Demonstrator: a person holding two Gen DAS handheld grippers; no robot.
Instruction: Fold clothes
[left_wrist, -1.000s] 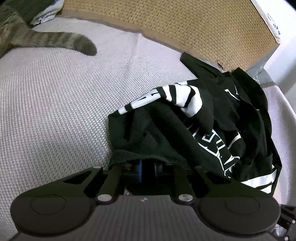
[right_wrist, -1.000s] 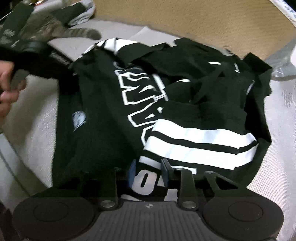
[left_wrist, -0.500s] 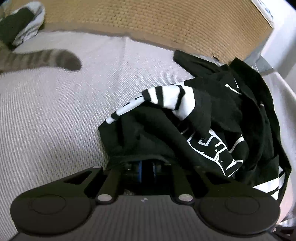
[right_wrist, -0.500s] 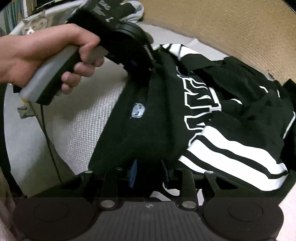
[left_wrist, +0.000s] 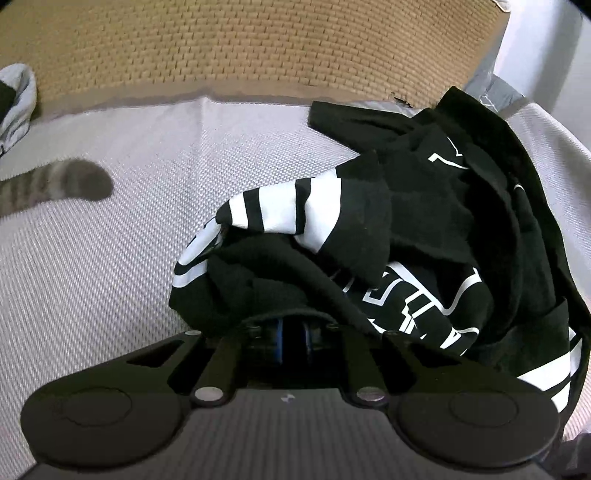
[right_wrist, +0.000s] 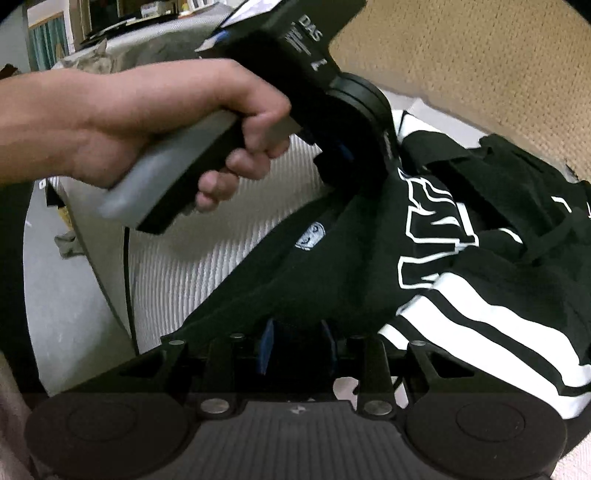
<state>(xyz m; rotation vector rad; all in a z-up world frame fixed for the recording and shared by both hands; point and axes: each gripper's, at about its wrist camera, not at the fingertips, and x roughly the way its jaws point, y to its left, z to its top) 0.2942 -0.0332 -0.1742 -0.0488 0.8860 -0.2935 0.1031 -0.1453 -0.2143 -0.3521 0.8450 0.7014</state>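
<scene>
A black jersey with white stripes and white outlined lettering lies bunched on a grey woven surface. My left gripper is shut on a fold of its black cloth, which drapes over the blue pads. In the right wrist view the same jersey stretches taut between both tools. My right gripper is shut on its lower black edge. A hand holds the left gripper, which pinches the jersey's upper edge.
A tan woven panel rises behind the surface. A striped cat tail lies at the left, and a grey cloth sits in the far left corner. Floor and cluttered furniture show at the left of the right wrist view.
Both grippers have lifted and pulled the jersey's edge, drawing it taut. The left gripper and hand now loom larger in the right wrist view. The cat tail slid left.
</scene>
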